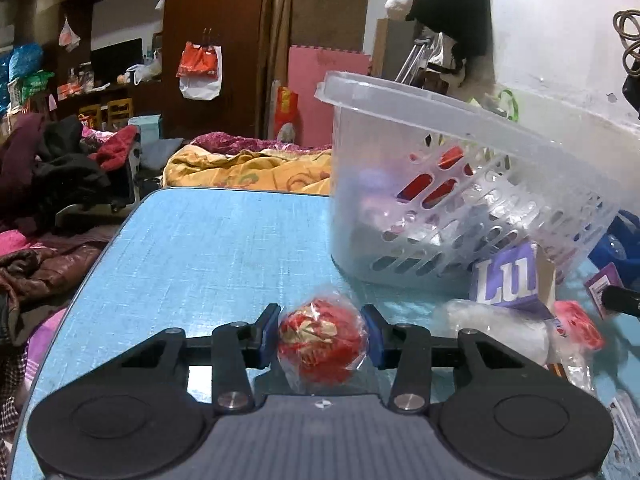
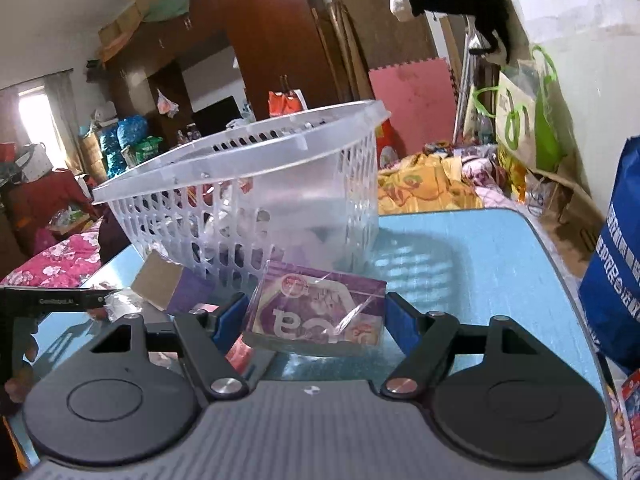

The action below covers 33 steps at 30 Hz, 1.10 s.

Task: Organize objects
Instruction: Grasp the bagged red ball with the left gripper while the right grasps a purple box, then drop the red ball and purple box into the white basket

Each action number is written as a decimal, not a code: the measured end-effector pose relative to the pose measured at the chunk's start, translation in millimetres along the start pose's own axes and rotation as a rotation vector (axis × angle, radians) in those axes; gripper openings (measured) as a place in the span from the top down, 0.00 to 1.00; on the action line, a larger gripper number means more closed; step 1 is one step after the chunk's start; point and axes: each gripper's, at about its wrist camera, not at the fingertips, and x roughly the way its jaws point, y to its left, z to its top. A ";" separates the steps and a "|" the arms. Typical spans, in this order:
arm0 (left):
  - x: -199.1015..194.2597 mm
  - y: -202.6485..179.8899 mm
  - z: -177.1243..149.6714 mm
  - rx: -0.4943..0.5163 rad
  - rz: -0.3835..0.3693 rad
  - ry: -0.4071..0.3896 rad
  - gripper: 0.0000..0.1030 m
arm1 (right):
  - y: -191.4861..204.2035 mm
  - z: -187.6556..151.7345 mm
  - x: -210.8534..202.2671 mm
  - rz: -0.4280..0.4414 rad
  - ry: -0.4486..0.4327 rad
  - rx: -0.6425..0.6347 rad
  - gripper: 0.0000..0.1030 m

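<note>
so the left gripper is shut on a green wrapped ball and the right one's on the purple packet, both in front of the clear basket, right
Not quite: the round plastic-wrapped ball in the left gripper is red, not green, as the left wrist view shows. The rest holds: the right gripper grips the flat purple packet, both before the clear slotted plastic basket.

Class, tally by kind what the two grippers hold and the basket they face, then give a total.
Red wrapped ball, in left gripper: 1
Purple packet, in right gripper: 1
Clear plastic basket: 1
Total: 3
</note>
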 end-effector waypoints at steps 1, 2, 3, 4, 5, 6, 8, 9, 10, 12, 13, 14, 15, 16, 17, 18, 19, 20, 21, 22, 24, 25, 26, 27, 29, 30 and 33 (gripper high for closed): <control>-1.4 0.1 -0.7 -0.001 -0.008 -0.005 0.54 | 1.2 -0.2 -0.7 -0.006 -0.004 -0.006 0.26; -3.4 0.9 -1.5 -0.005 -0.028 -0.017 0.54 | 1.8 -0.6 -1.7 -0.008 -0.010 -0.010 0.26; -5.7 1.4 -2.2 -0.008 -0.034 -0.027 0.54 | 2.3 -0.9 -3.1 -0.007 -0.019 -0.013 0.26; -6.6 1.4 -1.8 -0.014 -0.035 -0.037 0.54 | 2.4 -0.9 -4.8 -0.007 -0.030 -0.015 0.26; -8.8 2.7 -2.5 -0.022 -0.045 -0.051 0.54 | 2.8 -1.1 -6.0 -0.009 -0.039 -0.015 0.26; -10.5 3.6 -3.2 -0.027 -0.056 -0.061 0.54 | 2.6 -1.7 -7.8 -0.006 -0.051 -0.016 0.26; -10.9 4.0 -2.7 -0.030 -0.070 -0.073 0.54 | 1.9 -1.8 -11.6 0.000 -0.077 -0.014 0.26; -11.6 3.1 -3.3 -0.030 -0.079 -0.081 0.54 | 1.6 -2.4 -14.2 -0.001 -0.094 -0.011 0.26; -12.6 2.0 -3.6 -0.026 -0.085 -0.089 0.54 | 1.3 -3.2 -17.7 0.002 -0.117 -0.008 0.26; -14.6 0.0 -4.4 -0.015 -0.098 -0.104 0.54 | 0.6 -4.6 -23.7 0.001 -0.158 -0.001 0.26; -15.5 -0.7 -4.4 -0.012 -0.103 -0.108 0.54 | 1.3 -5.4 -26.1 -0.005 -0.175 -0.003 0.26; -16.1 -1.8 -4.6 -0.010 -0.105 -0.113 0.54 | 3.8 -5.5 -27.4 -0.009 -0.184 -0.012 0.26; -17.1 -1.7 -5.4 -0.011 -0.107 -0.115 0.54 | 6.7 -5.4 -28.3 -0.013 -0.191 -0.022 0.26; -18.3 -1.6 -6.2 -0.013 -0.114 -0.115 0.54 | 9.8 -5.4 -29.4 -0.021 -0.200 -0.036 0.26; -20.0 -2.5 -7.1 -0.010 -0.129 -0.114 0.54 | 12.2 -6.0 -31.1 -0.030 -0.213 -0.048 0.26; -22.3 -3.5 -7.8 -0.004 -0.141 -0.122 0.54 | 14.4 -7.2 -33.9 -0.045 -0.235 -0.056 0.26; -25.7 -5.0 -8.9 0.002 -0.142 -0.139 0.54 | 15.7 -7.5 -36.8 -0.056 -0.257 -0.059 0.26; -29.9 -7.0 -9.8 0.005 -0.136 -0.159 0.54 | 16.3 -8.4 -40.1 -0.061 -0.281 -0.061 0.26; -33.2 -7.5 -10.5 -0.002 -0.146 -0.166 0.54 | 16.9 -9.4 -43.4 -0.063 -0.307 -0.064 0.26; -36.5 -7.8 -10.8 -0.017 -0.174 -0.166 0.54 | 17.9 -10.3 -46.3 -0.062 -0.331 -0.069 0.26; -44.3 -10.8 -9.8 -0.028 -0.217 -0.168 0.54 | 19.7 -10.3 -48.8 -0.060 -0.351 -0.079 0.27; -51.4 -13.3 -7.2 -0.027 -0.231 -0.177 0.54 | 20.6 -10.4 -51.5 -0.056 -0.371 -0.083 0.27; -57.7 -14.9 -4.1 -0.028 -0.249 -0.185 0.54 | 22.0 -9.4 -55.3 -0.046 -0.390 -0.086 0.27; -65.8 -15.9 1.6 -0.037 -0.286 -0.193 0.54 | 23.9 -5.7 -59.9 -0.032 -0.402 -0.085 0.27; -80.6 -19.9 20.1 -0.047 -0.370 -0.205 0.54 | 30.2 9.1 -70.1 0.010 -0.423 -0.083 0.27; -87.3 -25.0 33.1 -0.040 -0.392 -0.217 0.54 | 34.1 19.9 -73.1 0.030 -0.425 -0.085 0.27; -94.8 -44.2 74.7 -0.023 -0.382 -0.252 0.54 | 47.6 59.1 -69.5 0.067 -0.400 -0.111 0.27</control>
